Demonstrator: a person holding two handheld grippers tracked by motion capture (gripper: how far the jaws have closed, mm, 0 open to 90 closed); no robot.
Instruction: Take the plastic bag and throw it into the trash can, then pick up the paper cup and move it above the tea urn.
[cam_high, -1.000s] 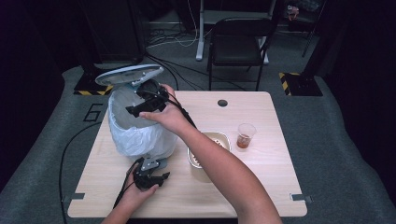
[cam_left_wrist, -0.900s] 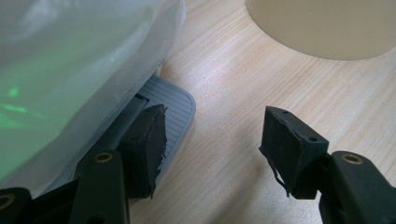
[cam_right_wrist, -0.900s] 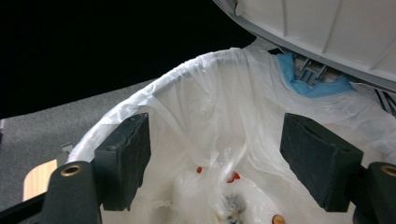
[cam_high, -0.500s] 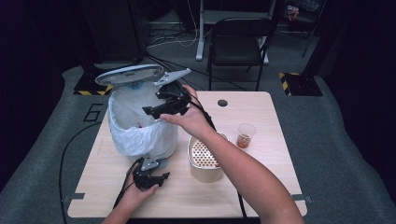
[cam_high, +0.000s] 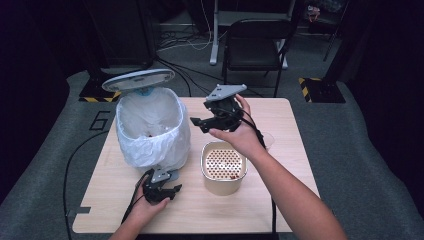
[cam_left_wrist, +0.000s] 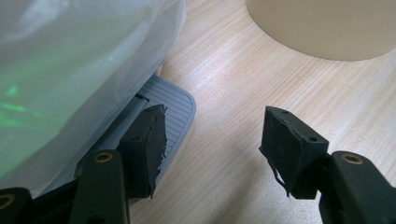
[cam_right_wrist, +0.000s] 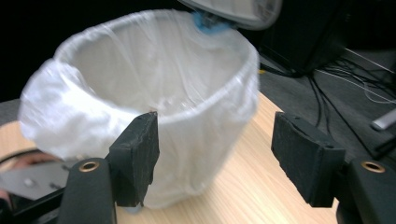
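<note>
A bin lined with a white bag (cam_high: 150, 127) stands at the table's left, its grey lid (cam_high: 137, 80) tipped up. My left gripper (cam_high: 169, 189) sits low at the bin's foot, jaws apart and empty. In the left gripper view (cam_left_wrist: 212, 140) its left jaw rests on the bin's grey pedal (cam_left_wrist: 173, 105). My right gripper (cam_high: 200, 122) hovers to the right of the bin's rim, pointing at it. Its jaws have just been closing with nothing between them, and they stand apart in the right gripper view (cam_right_wrist: 215, 149). A beige perforated container (cam_high: 224, 167) stands below that hand.
A clear cup (cam_high: 267, 137) peeks out behind the right wrist. Cables trail off the table's front left. A black chair (cam_high: 255, 45) and floor cables lie beyond the far edge. The bag (cam_right_wrist: 187, 84) bulges over the bin's rim.
The right hand has drawn back from over the bin, moving right across the table. The beige container has come into full sight. The left gripper has stayed put.
</note>
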